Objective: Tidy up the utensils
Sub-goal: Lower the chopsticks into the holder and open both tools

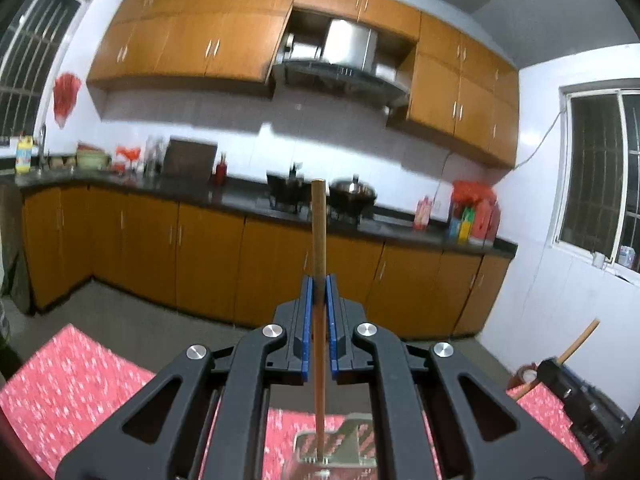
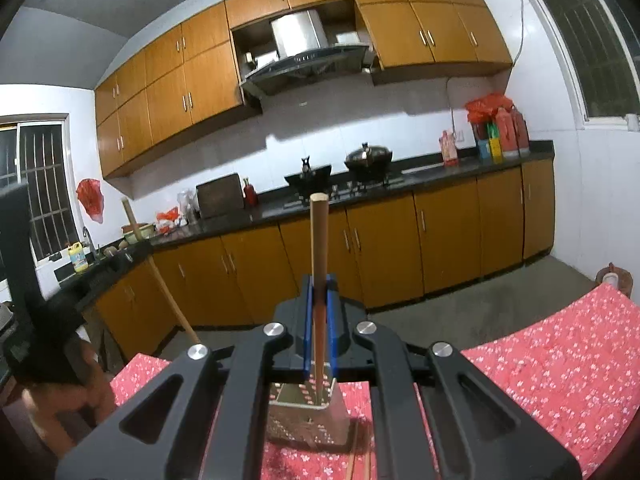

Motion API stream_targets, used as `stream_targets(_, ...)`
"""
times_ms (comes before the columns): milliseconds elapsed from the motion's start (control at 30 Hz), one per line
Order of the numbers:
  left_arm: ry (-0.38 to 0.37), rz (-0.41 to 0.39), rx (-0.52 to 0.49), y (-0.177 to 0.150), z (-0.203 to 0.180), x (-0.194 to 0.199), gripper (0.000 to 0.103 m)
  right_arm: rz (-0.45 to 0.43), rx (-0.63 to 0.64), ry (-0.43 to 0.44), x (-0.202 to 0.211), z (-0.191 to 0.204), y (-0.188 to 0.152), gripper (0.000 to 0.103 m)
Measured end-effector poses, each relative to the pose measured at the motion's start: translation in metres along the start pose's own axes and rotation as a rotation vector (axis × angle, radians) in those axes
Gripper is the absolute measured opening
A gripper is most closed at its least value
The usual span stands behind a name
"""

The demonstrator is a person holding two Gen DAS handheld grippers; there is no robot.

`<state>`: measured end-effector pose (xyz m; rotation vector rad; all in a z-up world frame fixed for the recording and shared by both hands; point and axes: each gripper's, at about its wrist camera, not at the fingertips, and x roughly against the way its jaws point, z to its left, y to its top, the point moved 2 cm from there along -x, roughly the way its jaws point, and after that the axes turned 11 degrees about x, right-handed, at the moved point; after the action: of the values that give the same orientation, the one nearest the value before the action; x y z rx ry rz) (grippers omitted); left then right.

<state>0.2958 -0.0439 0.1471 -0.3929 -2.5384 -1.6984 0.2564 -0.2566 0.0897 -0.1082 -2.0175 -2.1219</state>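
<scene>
My left gripper (image 1: pixel 319 285) is shut on a wooden chopstick (image 1: pixel 319 232) that stands upright between the blue pads; its lower end reaches into a metal utensil holder (image 1: pixel 332 446) on the red floral tablecloth (image 1: pixel 72 392). My right gripper (image 2: pixel 319 285) is shut on another wooden chopstick (image 2: pixel 319 240), also upright, with its lower end in the perforated metal utensil holder (image 2: pixel 306 420). More chopsticks (image 2: pixel 354 456) lie on the cloth beside the holder. The other gripper and its stick show at the edge of each view (image 1: pixel 576 344) (image 2: pixel 160 276).
The red floral tablecloth (image 2: pixel 560 360) covers the table below both grippers. Beyond it lie a grey floor and orange kitchen cabinets (image 1: pixel 200 256) with a dark counter holding woks (image 2: pixel 368 158), bottles and bags. A hand (image 2: pixel 60 396) shows at the lower left.
</scene>
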Motion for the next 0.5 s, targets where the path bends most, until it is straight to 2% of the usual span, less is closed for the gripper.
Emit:
stream_targets(100, 0.004, 0.054, -0.001, -0.012, 0.007, -0.006, 0.007, 0.020, -0.003, 0.011, -0.004, 0.003, -0.008, 0.008)
stream_targets(233, -0.001, 0.077, -0.012, -0.016, 0.009, -0.004, 0.011, 0.024, -0.004, 0.017, -0.004, 0.007, -0.011, 0.013)
stream_targets(267, 0.000, 0.076, -0.023, -0.015, 0.008, 0.000, 0.020, 0.022, -0.003, 0.017, -0.004, 0.008, -0.010, 0.014)
stream_targets(300, 0.002, 0.071, -0.029, -0.014, 0.008, 0.001, 0.036, 0.020, -0.003, 0.016, -0.001, 0.009, -0.010, 0.015)
stream_targets(333, 0.005, 0.059, -0.034, -0.012, 0.008, 0.005, 0.040, 0.015, -0.002, 0.016, 0.001, 0.010, -0.009, 0.015)
stream_targets(500, 0.003, 0.038, -0.008, -0.003, 0.014, 0.026, 0.042, -0.026, -0.008, 0.008, 0.025, 0.010, -0.001, 0.016)
